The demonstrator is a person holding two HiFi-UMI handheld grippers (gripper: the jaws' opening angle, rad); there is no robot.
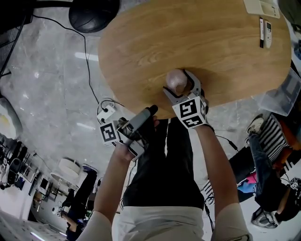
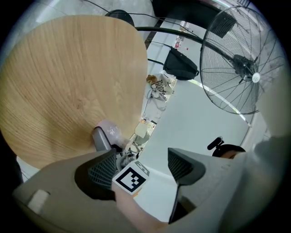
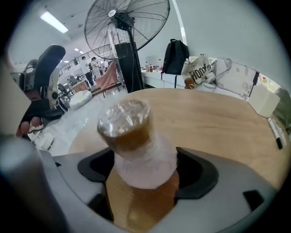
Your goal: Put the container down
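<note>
The container (image 1: 176,81) is a small translucent cup of brown liquid with a clear wrapped top (image 3: 125,119). It stands upright at the near edge of the round wooden table (image 1: 207,42). My right gripper (image 1: 178,85) is shut on it, and in the right gripper view both jaws of the right gripper (image 3: 145,170) press on its lower sides. I cannot tell whether its base touches the wood. My left gripper (image 1: 149,113) hangs off the table, below and left of the container. In its own view the left gripper (image 2: 143,166) is open and holds nothing. The container (image 2: 108,131) shows beyond it.
Two slim remotes (image 1: 264,32) and a paper sheet (image 1: 261,6) lie at the table's far right. A fan base (image 1: 93,14), a cable and a power strip (image 1: 106,113) are on the floor at left. A seated person's legs (image 1: 265,160) are at right. A standing fan (image 2: 241,59) is nearby.
</note>
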